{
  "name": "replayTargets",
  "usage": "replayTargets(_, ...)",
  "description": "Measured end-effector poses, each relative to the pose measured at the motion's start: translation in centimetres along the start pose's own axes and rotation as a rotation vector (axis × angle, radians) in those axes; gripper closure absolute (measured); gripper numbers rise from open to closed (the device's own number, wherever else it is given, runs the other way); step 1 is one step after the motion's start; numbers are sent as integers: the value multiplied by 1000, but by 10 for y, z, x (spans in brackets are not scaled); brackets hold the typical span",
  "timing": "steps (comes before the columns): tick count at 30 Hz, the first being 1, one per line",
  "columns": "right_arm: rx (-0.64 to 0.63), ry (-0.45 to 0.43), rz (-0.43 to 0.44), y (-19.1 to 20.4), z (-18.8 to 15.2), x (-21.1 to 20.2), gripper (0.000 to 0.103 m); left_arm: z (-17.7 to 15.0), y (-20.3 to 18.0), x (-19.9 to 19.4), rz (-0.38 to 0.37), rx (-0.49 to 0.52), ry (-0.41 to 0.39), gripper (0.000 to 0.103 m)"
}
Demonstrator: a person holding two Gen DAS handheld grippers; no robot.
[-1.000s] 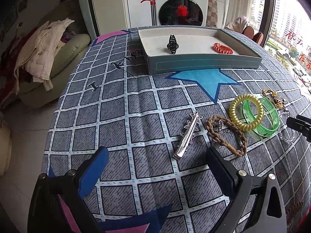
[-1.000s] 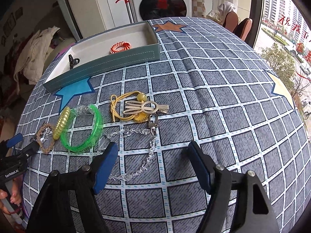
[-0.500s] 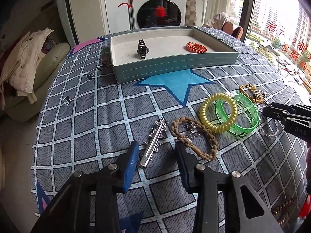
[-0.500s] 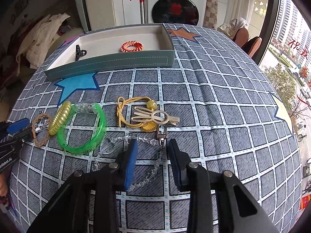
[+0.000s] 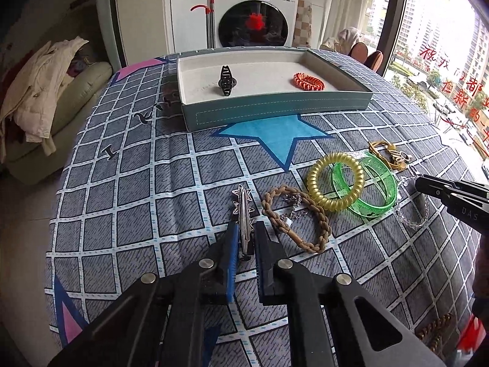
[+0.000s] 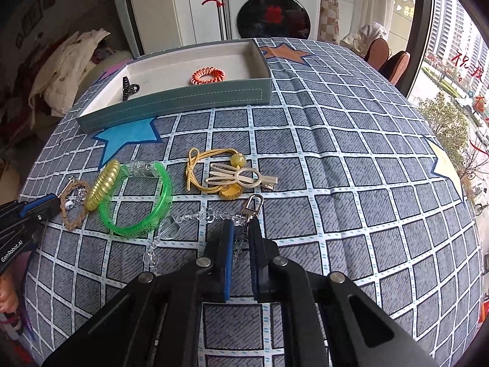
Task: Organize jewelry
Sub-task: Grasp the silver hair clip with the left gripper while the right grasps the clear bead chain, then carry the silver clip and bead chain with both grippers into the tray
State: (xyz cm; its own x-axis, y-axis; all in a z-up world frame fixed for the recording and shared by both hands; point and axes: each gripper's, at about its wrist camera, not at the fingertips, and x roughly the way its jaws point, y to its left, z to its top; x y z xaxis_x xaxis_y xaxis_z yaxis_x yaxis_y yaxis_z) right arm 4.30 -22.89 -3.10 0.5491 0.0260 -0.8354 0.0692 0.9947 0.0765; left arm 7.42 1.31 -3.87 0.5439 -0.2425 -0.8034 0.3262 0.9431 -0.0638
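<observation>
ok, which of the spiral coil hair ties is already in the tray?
The orange coil tie, lying on the tray floor beside the black claw clip. The yellow coil tie is on the tablecloth, leaning against the green bangle.

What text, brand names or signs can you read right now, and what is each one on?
"Panasonic": washing machine panel, small, only just readable.
"GenRobot.AI": side of the left gripper, seen in the right wrist view.
"DAS": side of the right gripper, seen in the left wrist view; the rest is cut off.
Red Chinese characters: window stickers, too distorted to read.
Washing machine display digits: too small to read.
Dark marks on the tablecloth: not clear letters.
</observation>
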Motion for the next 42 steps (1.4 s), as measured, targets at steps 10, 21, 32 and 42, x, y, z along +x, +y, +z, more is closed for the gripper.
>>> replayTargets(10, 5, -61, 26, -2, 10, -28, 93, 5, 4, -19, -12, -23, -44, 73)
replayTargets(21, -16, -140, 73, 9, 32, -57, 93, 22, 10, -35, -47, -62, -90, 73)
replayTargets(32, -41, -182, 125, 21, 74, -59, 93, 65, 11, -37, -58, -70, -152, 73)
replayTargets(42, -52, -196, 155, 34, 136, -26, 93, 125, 12, -10, -57, -66, -179, 73)
